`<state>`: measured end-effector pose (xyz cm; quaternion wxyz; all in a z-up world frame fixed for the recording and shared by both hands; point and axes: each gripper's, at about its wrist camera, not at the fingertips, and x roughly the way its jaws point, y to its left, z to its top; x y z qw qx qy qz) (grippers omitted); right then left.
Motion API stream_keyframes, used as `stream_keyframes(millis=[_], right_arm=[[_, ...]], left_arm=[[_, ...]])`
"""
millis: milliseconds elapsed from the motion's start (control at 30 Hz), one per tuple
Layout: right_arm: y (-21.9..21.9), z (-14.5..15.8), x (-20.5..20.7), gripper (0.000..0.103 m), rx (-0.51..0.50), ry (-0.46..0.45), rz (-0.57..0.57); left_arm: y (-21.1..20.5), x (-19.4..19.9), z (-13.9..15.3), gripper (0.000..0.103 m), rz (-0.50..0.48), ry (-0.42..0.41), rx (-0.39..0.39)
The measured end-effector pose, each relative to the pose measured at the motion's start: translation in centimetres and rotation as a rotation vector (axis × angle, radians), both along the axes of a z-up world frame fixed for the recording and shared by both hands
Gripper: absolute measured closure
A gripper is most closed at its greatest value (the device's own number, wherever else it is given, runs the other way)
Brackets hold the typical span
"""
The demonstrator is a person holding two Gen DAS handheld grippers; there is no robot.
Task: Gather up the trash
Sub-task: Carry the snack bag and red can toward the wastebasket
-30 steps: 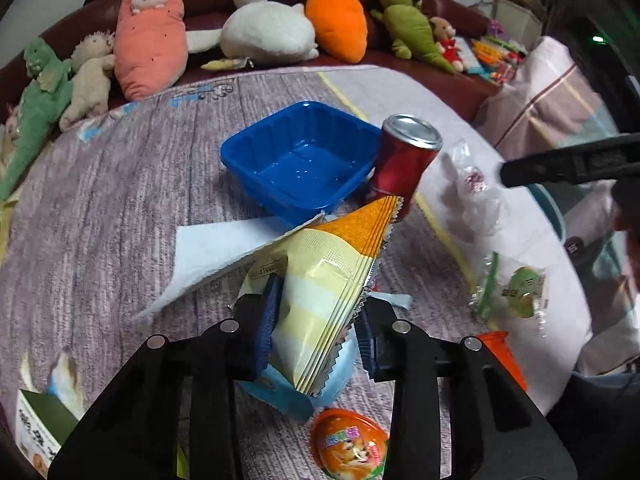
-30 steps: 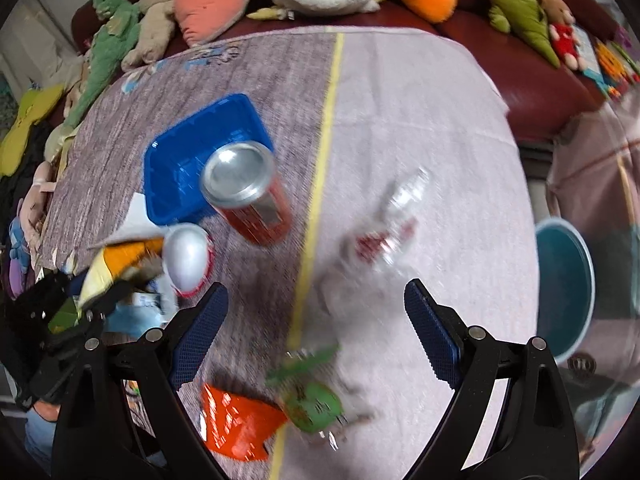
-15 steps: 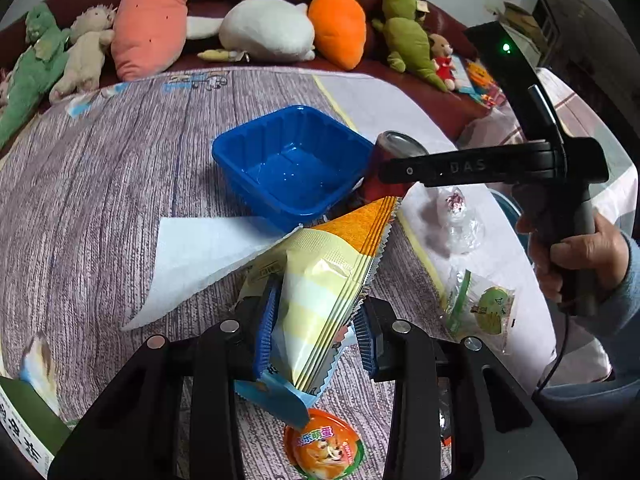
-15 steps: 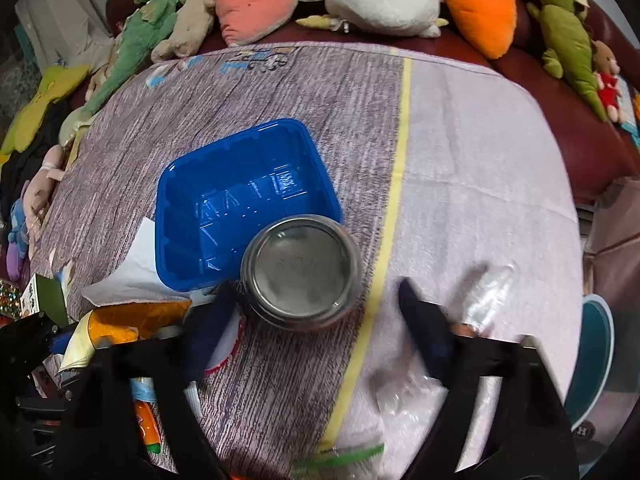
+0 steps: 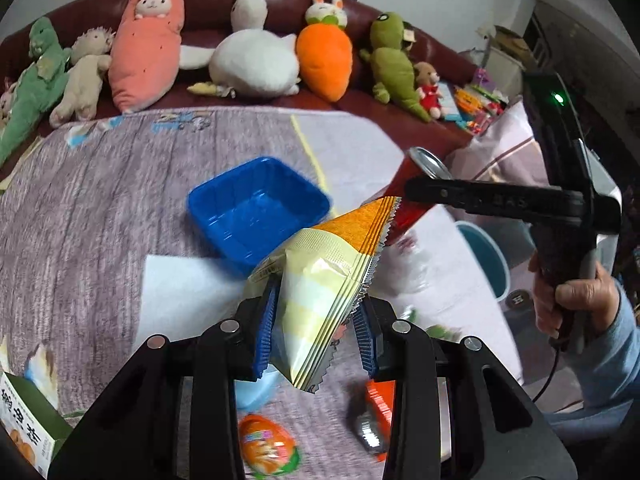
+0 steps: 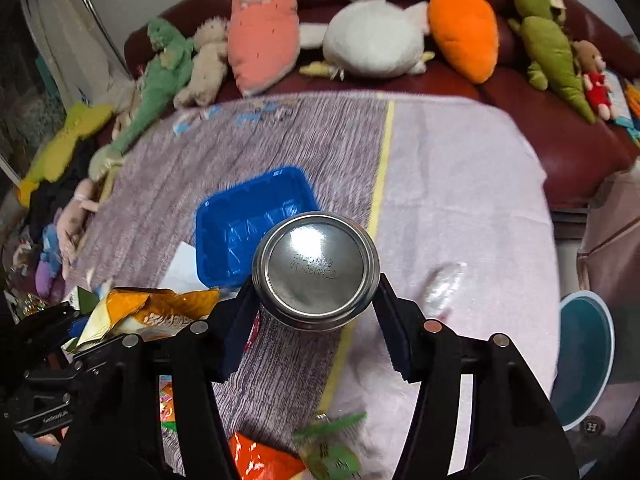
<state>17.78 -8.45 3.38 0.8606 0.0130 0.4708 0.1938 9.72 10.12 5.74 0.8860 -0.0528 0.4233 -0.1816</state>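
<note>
- Far L, L wrist view: green/white carton [image 5: 28, 420] at table edge, partly cut off by frame.
- White paper sheet [image 5: 180, 292] flat on the cloth, one corner tucked under the blue tray [image 5: 260, 208]. Tray upright; nothing seen inside it.
- L gripper [image 5: 316, 336]: jaws closed part-way onto a yellow/orange snack bag [image 5: 328, 280], both pads pressed to its sides. Bag held off the table, orange tip pointing up-right toward the can.
- Below the bag: round orange-lidded cup [image 5: 268, 448] and orange wrapper [image 5: 376, 404] on the cloth, both blurred.
- R gripper [image 6: 316, 292]: jaws closed on the red can [image 6: 316, 270], pads on opposite sides, silver end facing the camera. In L wrist view can [image 5: 412, 196] is tilted, above the cloth, just R of the tray.
- R of can: clear plastic wrapper [image 6: 444, 284] on pink part of the cloth, blurred.
- Near edge, R wrist view: green wrapper [image 6: 332, 452] beside the orange wrapper.
- Far R: teal bin [image 6: 584, 356] beside the table, lower than the tabletop, well apart from both grippers.
- Rear: plush toys [image 5: 256, 60] in a row along the dark red sofa [image 5: 208, 4].
</note>
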Motion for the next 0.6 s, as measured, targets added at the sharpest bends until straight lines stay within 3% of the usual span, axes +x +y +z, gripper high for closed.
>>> stream_keyframes(millis=[267, 600], right_arm=[[-8.9, 2.4, -2.6, 0.048, 0.02, -0.053, -0.142], [-24.9, 1.7, -6.3, 0.048, 0.044, -0.057, -0.433]], left_arm=[[-7.4, 0.7, 2.0, 0.067, -0.098, -0.026, -0.005], [-21.5, 2.7, 1.6, 0.067, -0.306, 0.025, -0.015]])
